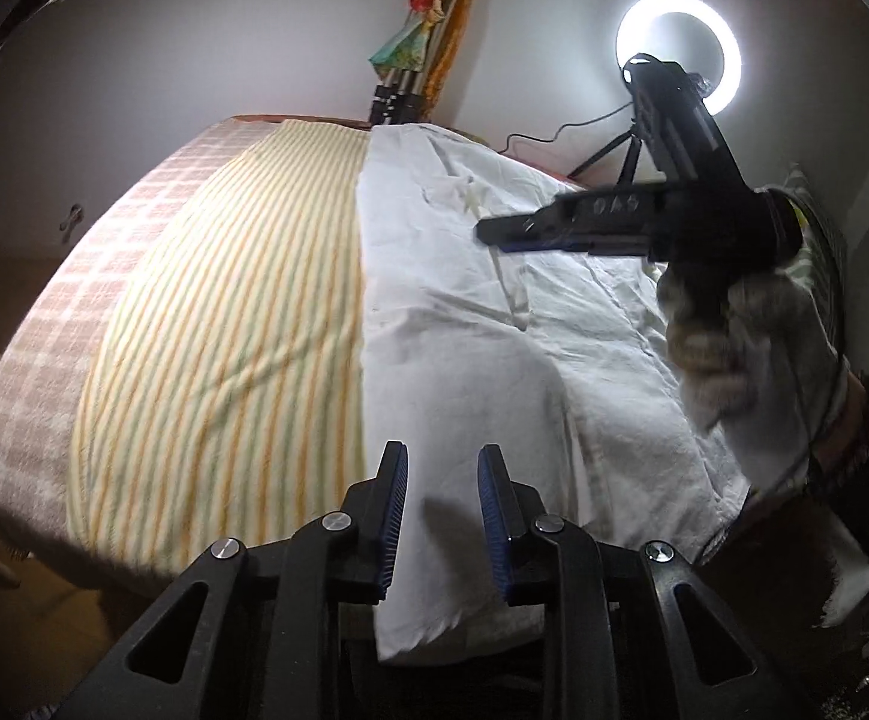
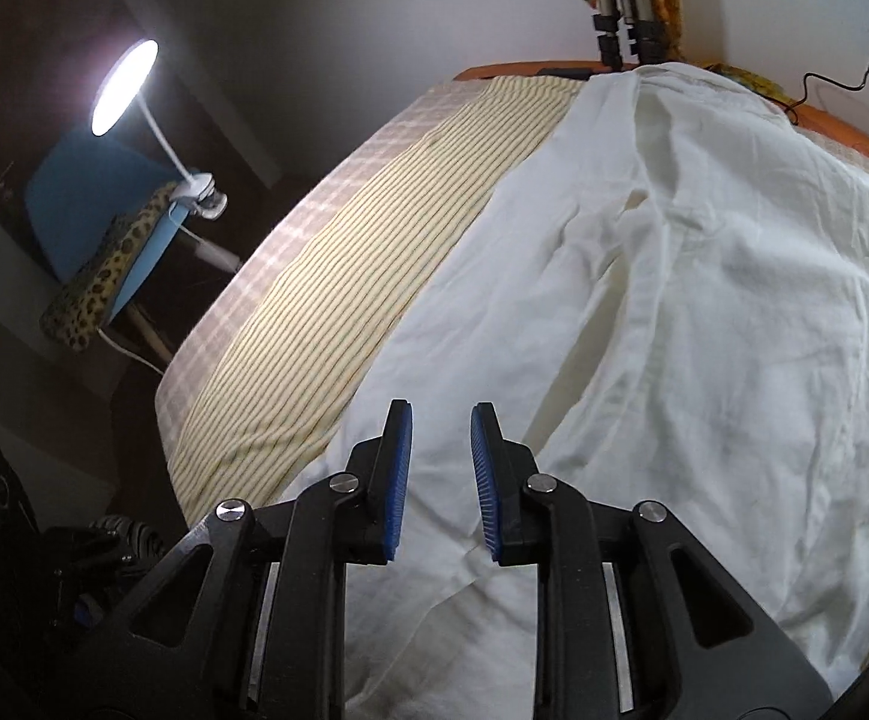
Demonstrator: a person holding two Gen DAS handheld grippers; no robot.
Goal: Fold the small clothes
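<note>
Left wrist view first: black left gripper with blue ribbed pads (image 1: 441,480) low in the frame, jaws apart with nothing between them, poised over the near edge of a creased white cotton garment (image 1: 470,312). Garment spread flat on the right part of a yellow-and-green striped sheet (image 1: 224,324), itself over a pink checked blanket (image 1: 38,360). Black right gripper (image 1: 488,234) seen side-on and blurred above the far half of the garment, carried by a hand in a white glove (image 1: 728,330); gap between its fingers unreadable from this angle. Glowing ring light (image 1: 679,54) on the wall behind.

Right wrist view next: right gripper (image 2: 441,468) released, blue pads parted and empty, hanging over the white garment (image 2: 674,300) near its left border, beside the striped sheet (image 2: 338,300). Lit clip-on desk lamp (image 2: 124,87) clamped to a blue chair (image 2: 74,204) with a leopard-print cushion (image 2: 104,276) at left.
</note>
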